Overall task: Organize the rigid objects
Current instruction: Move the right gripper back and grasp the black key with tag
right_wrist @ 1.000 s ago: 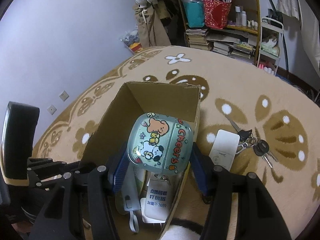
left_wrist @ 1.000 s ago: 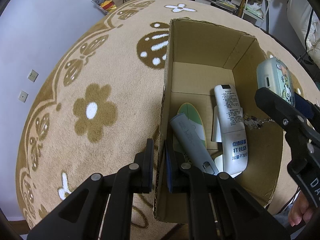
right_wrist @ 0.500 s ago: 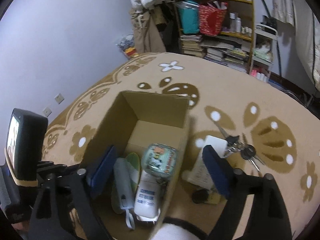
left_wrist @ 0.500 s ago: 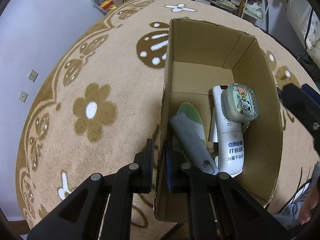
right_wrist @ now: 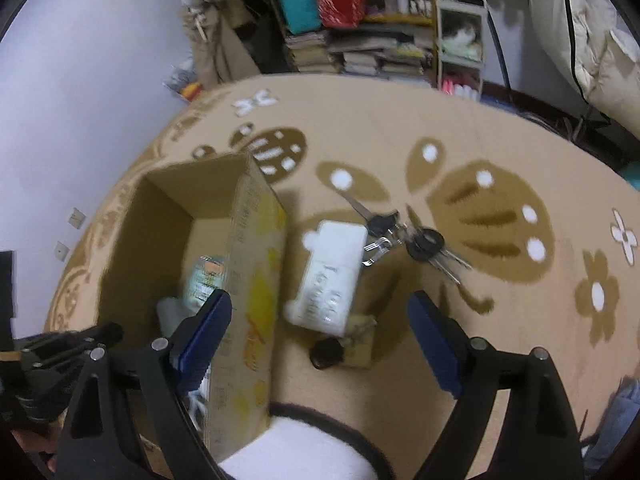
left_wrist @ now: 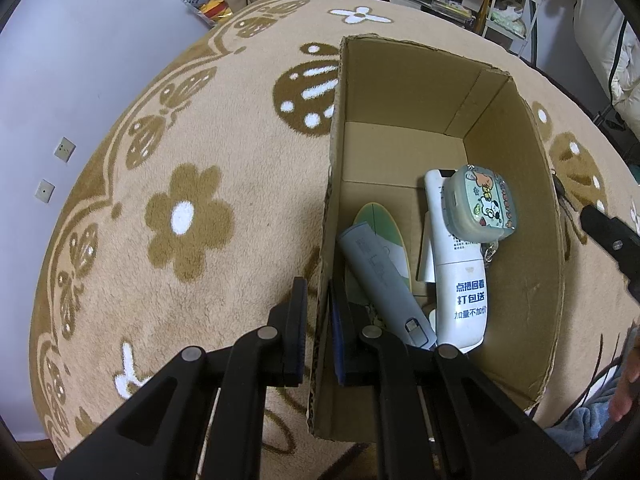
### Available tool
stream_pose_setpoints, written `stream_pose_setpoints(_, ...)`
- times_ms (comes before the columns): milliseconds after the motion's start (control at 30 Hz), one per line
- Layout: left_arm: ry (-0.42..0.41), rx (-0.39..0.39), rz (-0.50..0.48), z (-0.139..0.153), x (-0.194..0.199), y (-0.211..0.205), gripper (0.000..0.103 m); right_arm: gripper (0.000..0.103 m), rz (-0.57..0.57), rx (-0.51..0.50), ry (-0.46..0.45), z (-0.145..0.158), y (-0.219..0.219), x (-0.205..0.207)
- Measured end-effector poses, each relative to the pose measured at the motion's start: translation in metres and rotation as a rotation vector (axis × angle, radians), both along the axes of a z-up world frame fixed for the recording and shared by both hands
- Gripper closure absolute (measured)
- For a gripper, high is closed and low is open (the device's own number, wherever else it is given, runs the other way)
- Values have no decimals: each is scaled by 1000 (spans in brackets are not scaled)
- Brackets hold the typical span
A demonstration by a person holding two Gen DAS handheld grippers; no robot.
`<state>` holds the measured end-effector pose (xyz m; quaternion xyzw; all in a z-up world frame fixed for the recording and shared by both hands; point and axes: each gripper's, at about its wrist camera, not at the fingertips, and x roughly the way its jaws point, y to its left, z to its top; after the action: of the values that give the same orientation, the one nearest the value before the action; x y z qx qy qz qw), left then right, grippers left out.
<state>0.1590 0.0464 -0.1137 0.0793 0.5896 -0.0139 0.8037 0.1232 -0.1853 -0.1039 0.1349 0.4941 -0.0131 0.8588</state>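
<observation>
While my left gripper is clamped on the near side wall of the cardboard box, one finger outside and one inside, my right gripper is spread wide and holds nothing. Inside the box, the cartoon-printed case rests on top of the white bottle, beside the grey device. Outside, on the carpet ahead of my right gripper, lie the white adapter, the key bunch and a small black object.
</observation>
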Motion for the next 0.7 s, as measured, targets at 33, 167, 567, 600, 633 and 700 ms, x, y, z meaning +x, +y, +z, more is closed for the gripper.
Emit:
stream_pose_setpoints(33, 1, -2, 1, 0, 0, 0, 92, 9, -2, -10, 15, -6, -1, -1)
stream_pose_setpoints(167, 2, -5, 3, 0, 0, 0, 92, 9, -9, -30, 73, -23, -4, 1)
stream_pose_setpoints(567, 3, -7, 4, 0, 0, 0, 92, 9, -46, -59, 282, -89, -8, 10)
stream_pose_setpoints(600, 4, -7, 3, 0, 0, 0, 92, 9, -56, -57, 286, -91, -10, 10)
stream_pose_setpoints(633, 4, -7, 3, 0, 0, 0, 92, 9, -68, -43, 292, -94, -12, 12)
stream_pose_setpoints(700, 3, -5, 1, 0, 0, 0, 92, 9, -93, 10, 302, -100, -16, 13)
